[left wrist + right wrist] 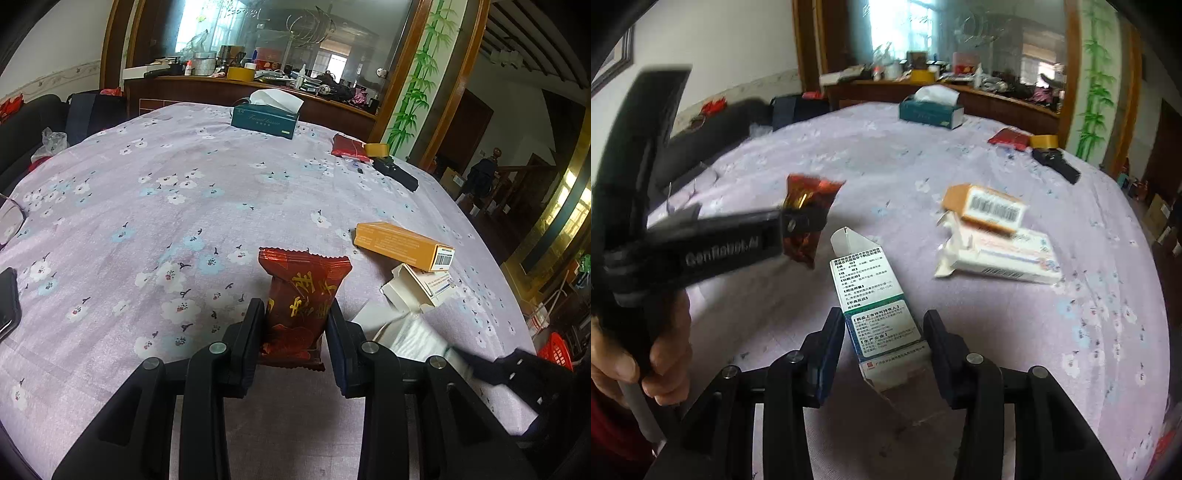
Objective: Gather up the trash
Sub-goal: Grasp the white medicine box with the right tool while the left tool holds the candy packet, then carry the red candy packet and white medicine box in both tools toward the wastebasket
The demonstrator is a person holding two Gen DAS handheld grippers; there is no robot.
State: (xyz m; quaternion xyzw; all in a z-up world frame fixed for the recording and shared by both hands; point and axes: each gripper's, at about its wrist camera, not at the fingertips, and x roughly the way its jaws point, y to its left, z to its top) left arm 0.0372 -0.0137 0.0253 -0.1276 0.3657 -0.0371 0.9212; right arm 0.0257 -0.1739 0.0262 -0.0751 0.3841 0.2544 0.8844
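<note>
1. Above the table's near edge, the left gripper (295, 325) pinches a red snack wrapper (303, 291), lifted clear of the floral tablecloth (147, 192).
2. The right gripper (884, 332) holds a green-and-white medicine box (875, 295), jaws closed onto its sides.
3. An orange box (402, 245) and a white box (421, 286) remain near the right edge.
4. Judgement: keep both pinches firm during transfer; the thin carton may crush.

A crinkled red foil snack wrapper (301, 302) is held above the floral lilac tablecloth (155, 192). At two o'clock from it a flat orange cardboard box (402, 245) is propped on an opened white cardboard carton (417, 288). At twelve o'clock, far back, a dark green tissue box (264, 120) is set.
</note>
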